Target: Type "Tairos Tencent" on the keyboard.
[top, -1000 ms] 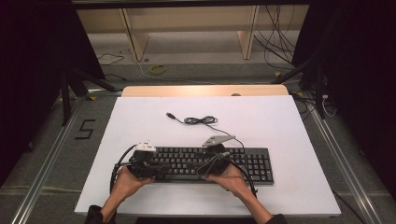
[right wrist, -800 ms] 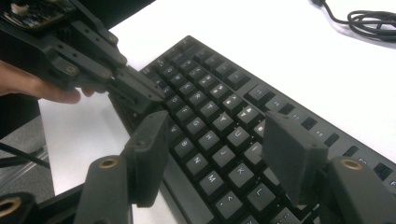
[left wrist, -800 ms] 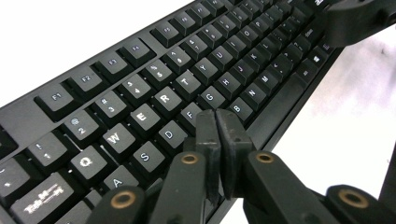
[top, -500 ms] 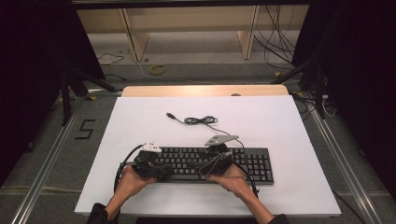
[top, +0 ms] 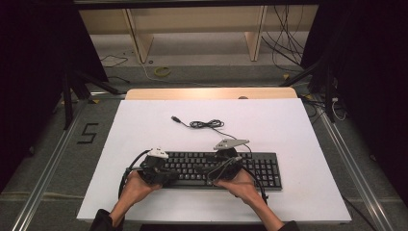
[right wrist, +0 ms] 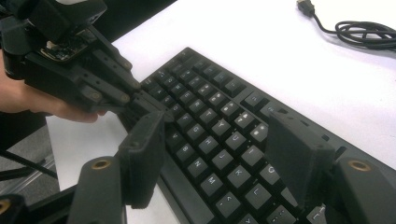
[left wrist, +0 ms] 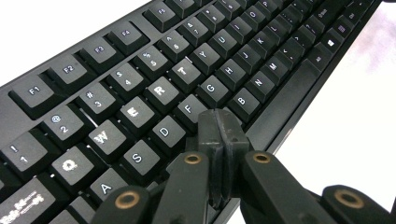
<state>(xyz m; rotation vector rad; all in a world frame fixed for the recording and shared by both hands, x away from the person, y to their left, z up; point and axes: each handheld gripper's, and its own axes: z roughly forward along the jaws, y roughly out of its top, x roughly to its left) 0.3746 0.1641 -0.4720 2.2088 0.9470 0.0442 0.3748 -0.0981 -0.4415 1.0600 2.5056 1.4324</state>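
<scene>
Keyboard (top: 219, 168) flat near table (top: 288, 125) front edge, left gripper (left wrist: 219, 128) pinched shut on nothing, tip down by the C key as if to press, right gripper (right wrist: 219, 158) spread wide over mid keys, gripping nothing.

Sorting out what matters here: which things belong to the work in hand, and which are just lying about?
In use:
- keyboard
- left hand-held gripper, shut over the keys
- right hand-held gripper, open over the keys

Lying about:
- keyboard's coiled cable
- table
</scene>
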